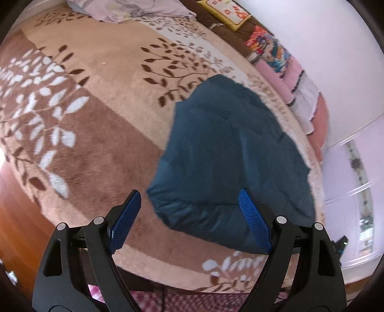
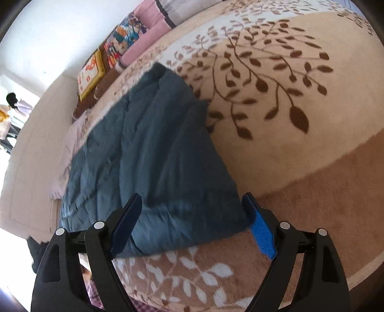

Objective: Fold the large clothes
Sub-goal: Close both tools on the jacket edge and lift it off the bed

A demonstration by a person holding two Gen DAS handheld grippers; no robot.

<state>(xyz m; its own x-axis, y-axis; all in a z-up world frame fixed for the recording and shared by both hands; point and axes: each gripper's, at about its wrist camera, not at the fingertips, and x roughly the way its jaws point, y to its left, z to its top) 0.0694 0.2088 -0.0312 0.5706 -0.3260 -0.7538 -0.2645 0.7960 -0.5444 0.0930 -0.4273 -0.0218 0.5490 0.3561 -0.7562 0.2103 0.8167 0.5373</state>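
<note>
A dark teal padded garment (image 1: 230,153) lies folded into a thick block on a bed covered by a beige blanket with a leaf pattern (image 1: 115,79). My left gripper (image 1: 189,199) stands open above the garment's near folded edge, with nothing pressed between its blue pads (image 1: 254,223). In the right wrist view the same teal garment (image 2: 148,153) stretches away to the far left. My right gripper (image 2: 192,204) hangs open over its near right corner, and its pads (image 2: 261,230) do not touch the cloth.
Pink bedding (image 1: 292,72) and colourful cushions (image 1: 230,12) lie along the bed's far edge by a white wall (image 1: 336,48). A pale crumpled cloth (image 1: 129,9) sits at the far end. Wooden floor (image 1: 14,216) shows at the left.
</note>
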